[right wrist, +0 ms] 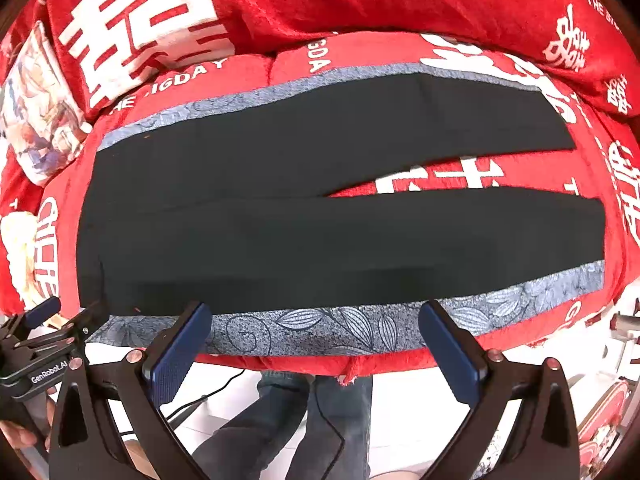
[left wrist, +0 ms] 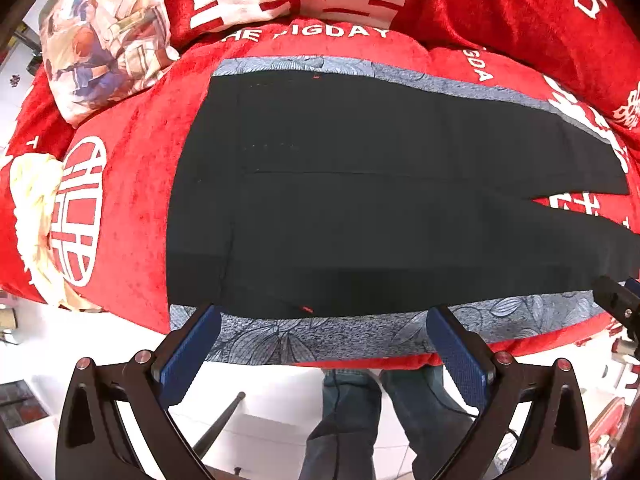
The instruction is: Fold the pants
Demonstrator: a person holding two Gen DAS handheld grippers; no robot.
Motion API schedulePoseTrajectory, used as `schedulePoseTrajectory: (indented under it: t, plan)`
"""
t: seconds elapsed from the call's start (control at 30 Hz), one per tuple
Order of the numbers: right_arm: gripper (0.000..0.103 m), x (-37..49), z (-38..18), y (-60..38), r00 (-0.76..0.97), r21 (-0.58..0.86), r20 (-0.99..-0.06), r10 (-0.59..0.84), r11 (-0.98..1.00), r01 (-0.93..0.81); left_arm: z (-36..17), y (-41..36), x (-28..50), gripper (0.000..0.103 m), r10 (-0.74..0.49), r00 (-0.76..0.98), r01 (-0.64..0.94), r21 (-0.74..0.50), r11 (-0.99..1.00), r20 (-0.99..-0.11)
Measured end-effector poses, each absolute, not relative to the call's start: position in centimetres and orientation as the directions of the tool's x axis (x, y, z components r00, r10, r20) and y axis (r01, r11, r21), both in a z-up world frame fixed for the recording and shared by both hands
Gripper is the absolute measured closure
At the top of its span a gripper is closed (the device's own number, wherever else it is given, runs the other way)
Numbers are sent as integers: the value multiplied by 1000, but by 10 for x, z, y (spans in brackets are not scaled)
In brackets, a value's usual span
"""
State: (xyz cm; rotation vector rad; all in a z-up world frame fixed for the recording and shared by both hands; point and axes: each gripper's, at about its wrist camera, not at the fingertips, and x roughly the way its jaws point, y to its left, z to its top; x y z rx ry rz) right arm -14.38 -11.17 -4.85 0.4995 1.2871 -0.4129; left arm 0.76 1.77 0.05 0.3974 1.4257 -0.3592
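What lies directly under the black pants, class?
Under the pants a grey-blue leaf-patterned cloth shows along both long edges, on a red blanket. The cloth's middle is covered, unseen.

1. The left gripper [left wrist: 322, 350] is level with its jaws spread wide; nothing sits between its blue-padded fingers [left wrist: 188, 354].
2. The right gripper [right wrist: 316, 346] is likewise spread wide and empty, its blue fingers [right wrist: 178, 352] pointing toward the far side.
3. Both grippers hover side by side at the near edge, the left one to the left; each shows at the rim of the other's wrist view.
4. A bit of the person's hand [right wrist: 18, 436] shows low at the left of the right wrist view, under the left gripper's body.
5. The person's legs [left wrist: 384, 420], in jeans, stand below the grippers.
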Motion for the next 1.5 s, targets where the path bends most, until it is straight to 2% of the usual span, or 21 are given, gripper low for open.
schedulePoseTrajectory:
  t: [1.5]
  plan:
    - [0, -136, -54, -109, 202, 100, -979, -17, 828, 552, -11, 12, 4, 0, 51, 120, 487, 103, 868, -992]
